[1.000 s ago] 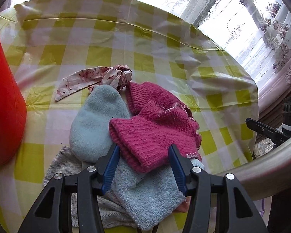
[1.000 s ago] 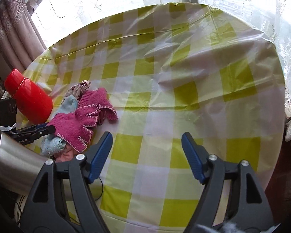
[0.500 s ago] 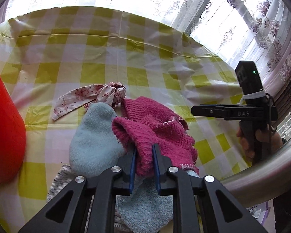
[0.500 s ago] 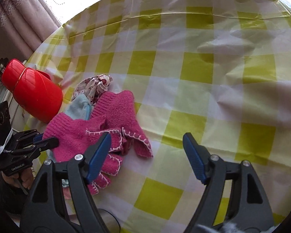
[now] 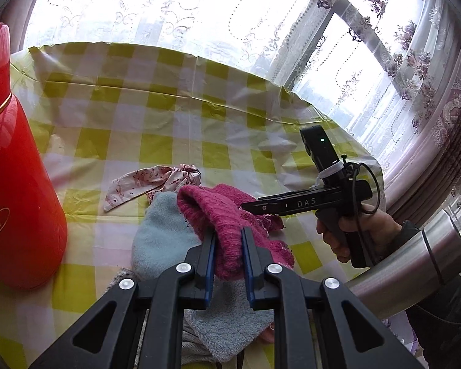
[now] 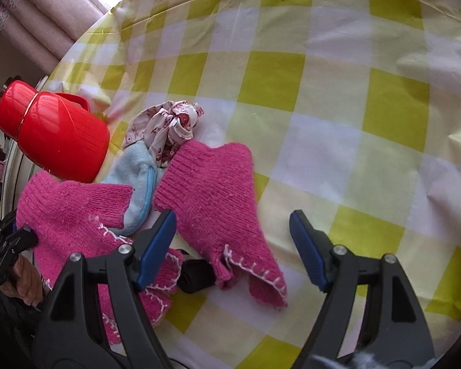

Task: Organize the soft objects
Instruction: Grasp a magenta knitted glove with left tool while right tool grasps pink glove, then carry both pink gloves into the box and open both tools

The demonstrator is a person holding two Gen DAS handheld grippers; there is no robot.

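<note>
I'm pinching the cuff of one pink knitted glove [image 5: 218, 224] between my left gripper [image 5: 227, 246] fingers, both blue pads pressed into the wool, and the knit is bunching up over them. My right gripper [image 6: 230, 236] is hanging with its fingers spread wide, holding nothing, above the other pink glove [image 6: 212, 196], which is lying flat on the desk [image 6: 353, 98] with its white-stitched fingers pointing toward me. Under and beside my held glove, the pale blue fleece sock [image 5: 159, 230] is resting, and the floral fabric tie [image 5: 156, 181] is lying just beyond it. The red thermos [image 5: 18, 184] is standing close on my left. To do this well, I'm judging I should lift slowly so the wool peels off the sock without dragging it, keep the pinch deep in the cuff, and steer clear of the thermos while carrying the glove toward its mate.
</note>
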